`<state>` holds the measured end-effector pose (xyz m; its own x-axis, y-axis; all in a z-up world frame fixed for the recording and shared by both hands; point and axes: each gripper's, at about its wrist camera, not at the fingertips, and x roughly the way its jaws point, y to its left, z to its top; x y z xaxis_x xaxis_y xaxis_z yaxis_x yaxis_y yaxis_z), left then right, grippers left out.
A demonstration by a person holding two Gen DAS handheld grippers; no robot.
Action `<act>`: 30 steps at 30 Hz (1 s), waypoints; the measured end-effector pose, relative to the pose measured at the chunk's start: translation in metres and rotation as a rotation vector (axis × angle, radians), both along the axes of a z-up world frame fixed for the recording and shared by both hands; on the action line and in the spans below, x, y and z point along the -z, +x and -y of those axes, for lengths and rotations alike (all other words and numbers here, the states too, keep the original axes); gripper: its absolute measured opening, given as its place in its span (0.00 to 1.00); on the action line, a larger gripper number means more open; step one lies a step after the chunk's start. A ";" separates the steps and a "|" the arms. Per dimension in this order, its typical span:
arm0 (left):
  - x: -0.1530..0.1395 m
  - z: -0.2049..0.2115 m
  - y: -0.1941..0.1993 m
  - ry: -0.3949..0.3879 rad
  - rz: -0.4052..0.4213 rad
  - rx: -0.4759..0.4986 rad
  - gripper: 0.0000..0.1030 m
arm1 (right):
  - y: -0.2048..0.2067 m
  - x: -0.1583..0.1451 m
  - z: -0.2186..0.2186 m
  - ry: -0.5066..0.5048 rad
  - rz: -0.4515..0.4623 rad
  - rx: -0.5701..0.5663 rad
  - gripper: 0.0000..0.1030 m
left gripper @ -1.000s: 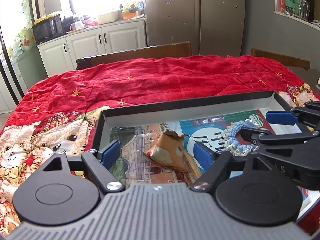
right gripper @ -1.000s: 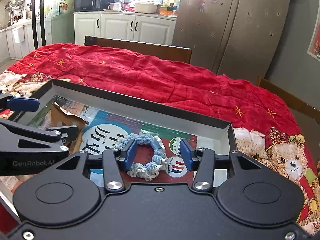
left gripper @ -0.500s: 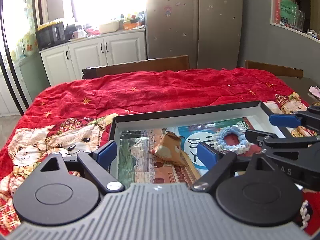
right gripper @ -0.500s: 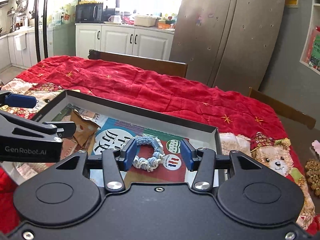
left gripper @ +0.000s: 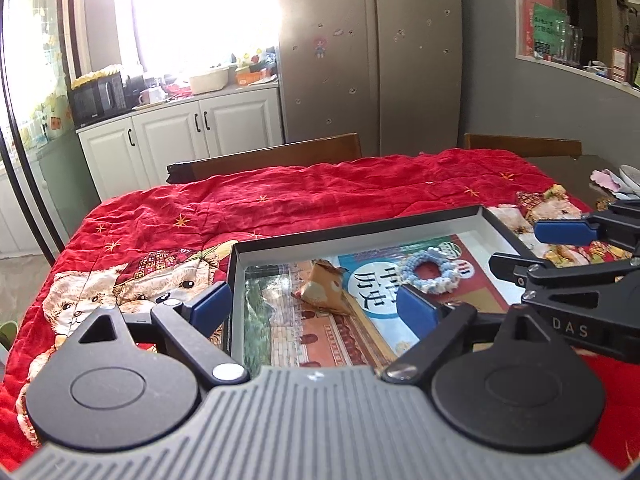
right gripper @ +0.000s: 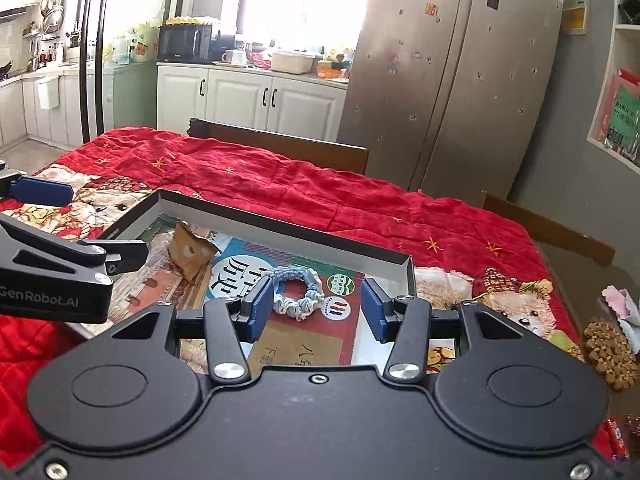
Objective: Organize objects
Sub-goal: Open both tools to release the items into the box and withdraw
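Above the tray (left gripper: 352,236), the left gripper (left gripper: 312,310) is seen opening on nothing and the right gripper (right gripper: 316,308) held apart, empty; the bracelet (right gripper: 296,290) could be nudged aside by a careless descent.

We're in a home kitchen: white cabinets (right gripper: 256,96), a microwave (right gripper: 186,43), and a tall magnet-dotted steel fridge (right gripper: 448,80) line the wall.
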<state>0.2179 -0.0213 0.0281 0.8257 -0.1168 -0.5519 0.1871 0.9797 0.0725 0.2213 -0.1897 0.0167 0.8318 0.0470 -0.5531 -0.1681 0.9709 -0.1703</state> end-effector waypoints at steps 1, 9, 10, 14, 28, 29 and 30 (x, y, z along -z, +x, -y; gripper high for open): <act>-0.001 0.000 -0.004 0.001 0.004 0.004 0.93 | -0.004 -0.001 0.000 -0.002 0.001 -0.003 0.45; -0.007 -0.001 -0.034 0.013 0.030 0.026 0.97 | -0.035 -0.010 0.006 -0.005 0.014 -0.016 0.45; -0.008 -0.003 -0.038 0.009 0.029 0.029 0.97 | -0.039 -0.011 0.007 -0.004 0.015 -0.017 0.45; -0.008 -0.007 -0.052 -0.004 0.021 0.044 0.97 | -0.054 -0.011 0.009 -0.004 0.016 -0.021 0.45; -0.006 -0.013 -0.095 0.004 0.015 0.091 0.98 | -0.106 -0.006 0.010 -0.015 0.016 -0.047 0.46; -0.005 -0.014 -0.097 0.004 0.013 0.094 0.98 | -0.109 -0.006 0.010 -0.014 0.017 -0.049 0.46; -0.005 -0.015 -0.100 0.004 0.012 0.098 0.98 | -0.112 -0.006 0.010 -0.012 0.017 -0.052 0.46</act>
